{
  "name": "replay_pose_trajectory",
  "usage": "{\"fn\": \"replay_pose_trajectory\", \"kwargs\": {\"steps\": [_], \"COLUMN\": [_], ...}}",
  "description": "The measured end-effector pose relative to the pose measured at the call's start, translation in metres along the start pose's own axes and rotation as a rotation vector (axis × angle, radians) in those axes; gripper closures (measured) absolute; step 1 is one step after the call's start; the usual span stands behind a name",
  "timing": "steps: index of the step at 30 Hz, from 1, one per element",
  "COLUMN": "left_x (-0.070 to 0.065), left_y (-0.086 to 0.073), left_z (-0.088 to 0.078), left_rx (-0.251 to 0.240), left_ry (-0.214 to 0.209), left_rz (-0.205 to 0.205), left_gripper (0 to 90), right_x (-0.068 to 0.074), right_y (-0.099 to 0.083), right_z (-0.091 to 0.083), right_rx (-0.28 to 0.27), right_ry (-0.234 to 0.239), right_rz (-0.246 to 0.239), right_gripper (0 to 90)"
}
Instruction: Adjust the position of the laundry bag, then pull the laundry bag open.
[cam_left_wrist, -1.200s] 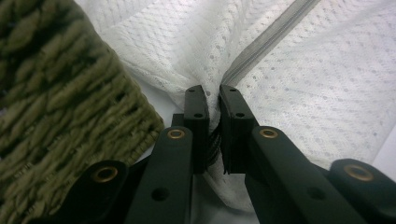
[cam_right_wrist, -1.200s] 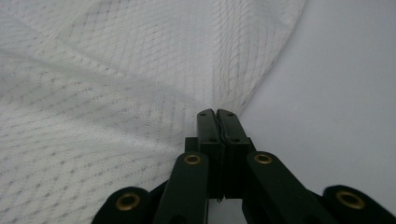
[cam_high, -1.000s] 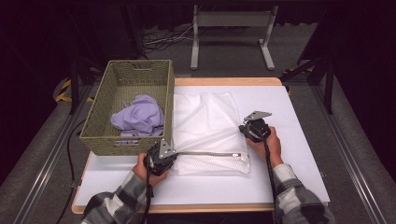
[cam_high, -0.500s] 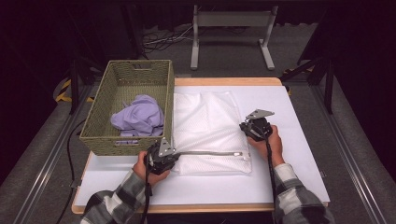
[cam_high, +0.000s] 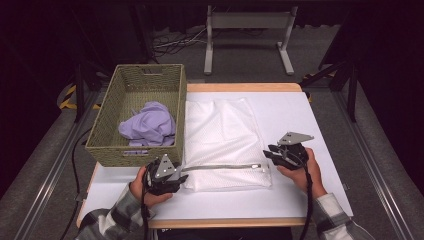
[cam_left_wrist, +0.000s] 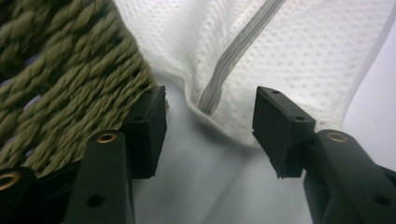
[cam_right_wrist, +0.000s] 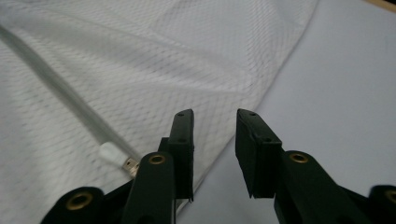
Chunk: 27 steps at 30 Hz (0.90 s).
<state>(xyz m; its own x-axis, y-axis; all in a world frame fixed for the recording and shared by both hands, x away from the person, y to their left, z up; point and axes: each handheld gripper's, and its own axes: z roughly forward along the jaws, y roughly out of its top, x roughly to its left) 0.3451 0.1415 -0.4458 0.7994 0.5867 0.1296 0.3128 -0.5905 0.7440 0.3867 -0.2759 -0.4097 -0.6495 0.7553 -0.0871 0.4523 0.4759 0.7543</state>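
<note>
Your spread, empty left gripper (cam_high: 175, 176) and right gripper (cam_high: 272, 155) bracket the mesh laundry bag (cam_high: 225, 145); its zipper (cam_high: 222, 167) runs straight between them, the pull (cam_right_wrist: 112, 152) at your right.

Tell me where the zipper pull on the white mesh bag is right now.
In the high view the zipper pull lies at the right end of the white mesh bag's zipper, near the bag's front right corner, just left of the right gripper.

Basket (cam_high: 134, 117) walling the counter (cam_high: 295, 112) at 9 o'clock, mesh bag (cam_high: 222, 140) flat at centre, bare counter open toward 3 o'clock
</note>
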Motion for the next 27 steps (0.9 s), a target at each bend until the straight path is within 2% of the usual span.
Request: {"fn": "replay_pose_trajectory", "kwargs": {"steps": [3,5,10,11,14,17,19,20,22,24,27], "left_x": [0.002,0.002,0.005,0.005,0.005,0.002,0.0,0.0,-0.002,-0.002,-0.003], "left_y": [-0.004,-0.007,-0.009,-0.009,-0.005,-0.002,0.001,0.001,0.004,0.005,0.006], "left_z": [-0.002,-0.004,-0.007,-0.007,-0.006,-0.003,0.0,0.001,0.003,0.004,0.005], "left_rx": [-0.007,-0.001,-0.016,-0.015,-0.022,-0.025,-0.015,-0.017,-0.011,-0.015,-0.016], "left_ry": [-0.017,-0.01,-0.014,-0.009,-0.011,-0.016,-0.015,-0.019,-0.021,-0.024,-0.033], "left_rz": [-0.001,0.008,-0.01,-0.012,0.001,0.022,0.027,0.033,0.045,0.042,0.042], "left_gripper": [41.4,39.7,35.6,35.0,34.4,34.7,34.7,34.7,34.3,34.3,34.2], "right_x": [0.009,0.015,0.033,0.036,0.037,0.034,0.029,0.027,0.028,0.03,0.031], "right_y": [-0.009,-0.015,-0.025,-0.026,-0.028,-0.03,-0.032,-0.033,-0.034,-0.034,-0.032], "right_z": [-0.009,-0.013,-0.018,-0.018,-0.014,-0.009,-0.006,-0.004,0.0,0.003,0.005], "right_rx": [0.014,0.021,0.024,0.027,0.039,0.057,0.065,0.073,0.096,0.089,0.086], "right_ry": [0.01,0.022,0.055,0.047,0.057,0.022,0.004,0.019,0.028,0.027,0.027], "right_rz": [0.004,0.015,0.016,0.008,0.021,0.015,0.057,0.078,0.06,0.044,0.036], "right_gripper": [61.8,59.4,56.0,54.9,50.3,45.1,41.6,41.3,40.8,40.4,44.4]}}
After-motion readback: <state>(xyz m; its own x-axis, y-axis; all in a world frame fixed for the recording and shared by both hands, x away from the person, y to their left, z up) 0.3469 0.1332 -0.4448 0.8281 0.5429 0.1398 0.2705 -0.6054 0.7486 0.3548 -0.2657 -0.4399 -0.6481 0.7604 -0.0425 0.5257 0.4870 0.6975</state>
